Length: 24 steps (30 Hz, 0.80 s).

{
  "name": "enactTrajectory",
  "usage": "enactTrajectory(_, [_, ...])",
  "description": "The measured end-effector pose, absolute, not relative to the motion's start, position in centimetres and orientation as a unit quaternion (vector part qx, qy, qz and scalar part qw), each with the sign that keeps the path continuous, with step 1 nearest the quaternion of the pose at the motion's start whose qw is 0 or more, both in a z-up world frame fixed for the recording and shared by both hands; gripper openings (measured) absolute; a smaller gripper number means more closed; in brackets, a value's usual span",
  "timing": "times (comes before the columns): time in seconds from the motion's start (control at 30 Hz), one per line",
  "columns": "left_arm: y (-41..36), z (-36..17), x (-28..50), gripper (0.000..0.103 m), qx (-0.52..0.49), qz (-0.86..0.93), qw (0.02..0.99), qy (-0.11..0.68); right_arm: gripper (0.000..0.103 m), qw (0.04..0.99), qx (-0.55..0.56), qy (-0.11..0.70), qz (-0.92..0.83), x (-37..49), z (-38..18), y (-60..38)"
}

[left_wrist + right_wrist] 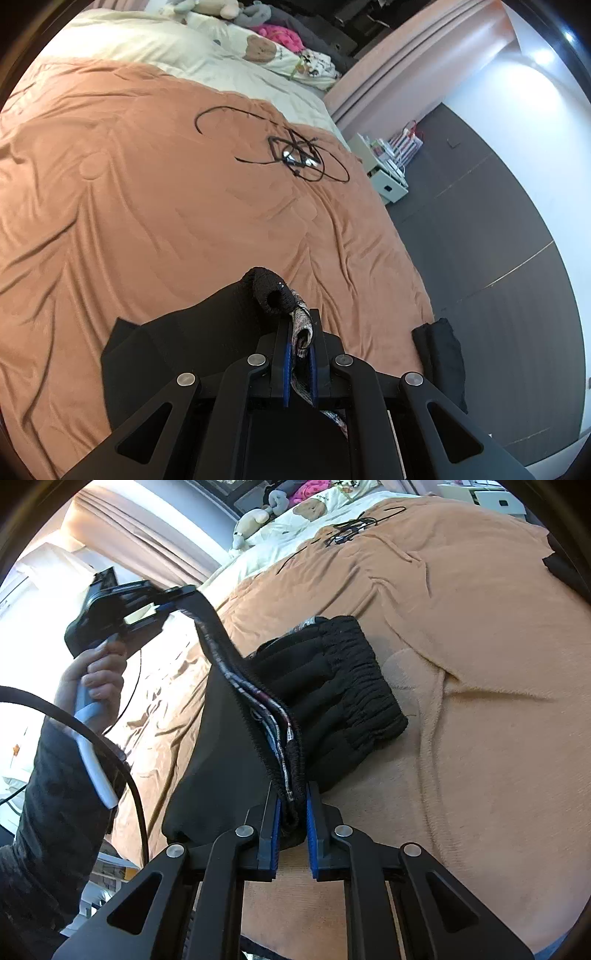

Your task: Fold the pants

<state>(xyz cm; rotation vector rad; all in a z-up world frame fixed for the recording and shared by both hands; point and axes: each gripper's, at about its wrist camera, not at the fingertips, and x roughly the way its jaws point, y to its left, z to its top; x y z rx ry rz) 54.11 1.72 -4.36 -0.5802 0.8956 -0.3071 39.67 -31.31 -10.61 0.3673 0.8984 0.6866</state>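
Left wrist view shows the left gripper [299, 332] with its jaws nearly closed, clamped on a fold of the black pants [184, 343]; a strip of patterned lining and a rolled black hem poke out between the blue pads [285, 354]. Below it, the pants spread over the orange blanket [147, 184] on the bed. A tangle of black cords [295, 155] lies farther up the blanket, well apart from the pants.

Right wrist view shows the right gripper [291, 812] with jaws drawn narrow, pinching a thick bunched edge of the pants with striped lining showing. The elastic waistband [362, 686] rests on the blanket just beyond. From this grip the fabric edge rises to the left gripper, held in the person's left hand [99, 679]; it appears taut, though glare blurs that area.
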Motion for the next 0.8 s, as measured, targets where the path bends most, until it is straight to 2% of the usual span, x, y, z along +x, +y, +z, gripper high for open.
enactTrajectory(0.57, [-3.4,-7.7,59.9,0.009,-0.237,-0.156,0.831,0.479,0.009,0.827,0.199,0.432,0.298,40.5,-10.9,-34.1])
enactTrajectory(0.6, [-3.5,-7.8,60.2,0.012,-0.232,-0.153,0.83,0.484,0.009,0.827,0.2,0.434,0.297,40.6,-11.0,-34.1])
enactTrajectory(0.67, [-3.5,-8.0,60.3,0.031,-0.229,-0.151,0.83,0.486,0.009,0.825,0.202,0.439,0.292,40.9,-11.3,-34.2])
enactTrajectory(0.73, [-3.0,-8.1,59.9,0.042,-0.233,-0.147,0.831,0.483,0.009,0.823,0.205,0.443,0.29,41.2,-11.4,-34.1])
enactTrajectory(0.8, [-2.4,-8.3,59.4,0.044,-0.235,-0.144,0.831,0.484,0.009,0.82,0.211,0.447,0.289,41.5,-11.6,-34.3])
